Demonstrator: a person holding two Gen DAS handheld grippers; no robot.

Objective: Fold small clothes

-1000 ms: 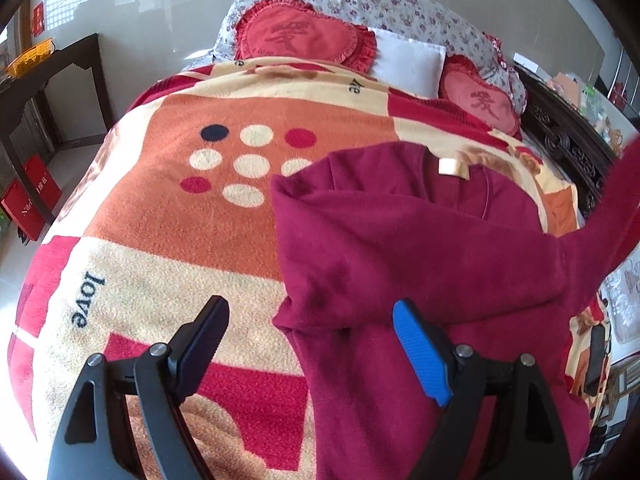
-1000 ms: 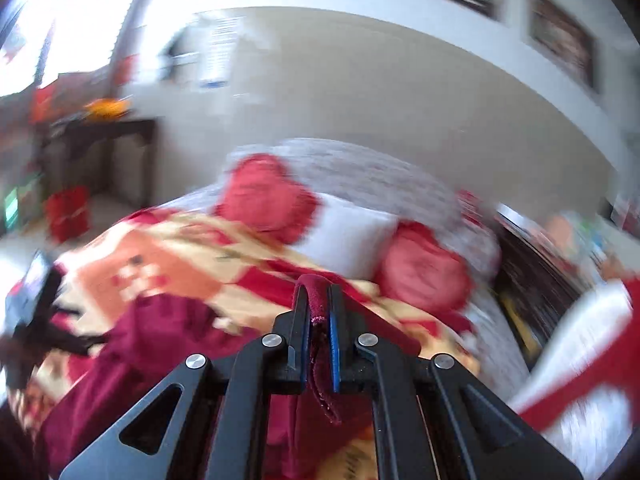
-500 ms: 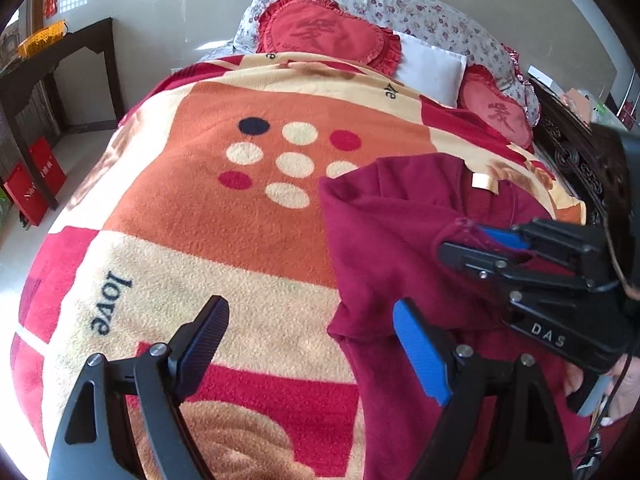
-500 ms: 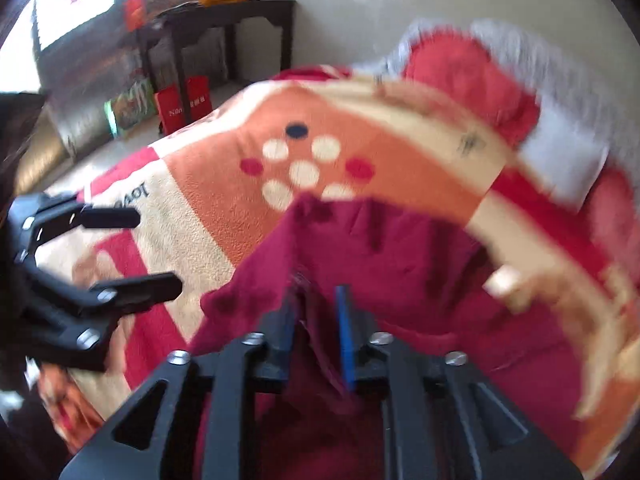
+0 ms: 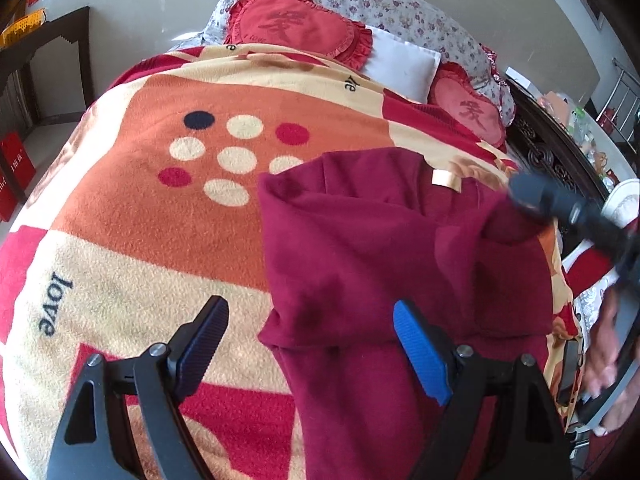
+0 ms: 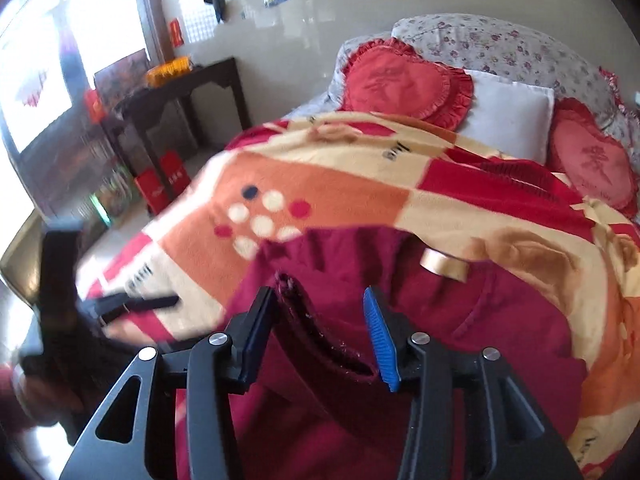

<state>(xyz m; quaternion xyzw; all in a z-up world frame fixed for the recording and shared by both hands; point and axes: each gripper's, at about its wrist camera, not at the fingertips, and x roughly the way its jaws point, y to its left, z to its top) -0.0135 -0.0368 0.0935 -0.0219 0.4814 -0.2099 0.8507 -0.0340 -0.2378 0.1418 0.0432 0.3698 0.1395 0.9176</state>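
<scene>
A dark red sweater [image 5: 384, 248] lies on the patterned blanket [image 5: 168, 208], both sleeves folded over its body and a tan neck label [image 5: 445, 179] showing. My left gripper [image 5: 316, 344] is open and empty above the sweater's lower left edge. In the right wrist view my right gripper [image 6: 324, 332] is open just above the sweater [image 6: 460, 320]; a sleeve cuff [image 6: 320, 332] lies loose between its fingers. The right gripper's body [image 5: 568, 212] shows blurred at the right of the left wrist view, and the left gripper [image 6: 120, 304] shows blurred at the left of the right wrist view.
Two red heart cushions [image 5: 296, 24] [image 5: 472, 112] and a white pillow [image 5: 400, 66] lie at the bed's head. A dark wooden side table [image 6: 180, 92] stands left of the bed. A carved dark bed frame [image 5: 552, 156] runs along the right side.
My right gripper carried the sleeve across the sweater, lowered it and opened, letting the cuff go. The left gripper stayed open and shifted only slightly.
</scene>
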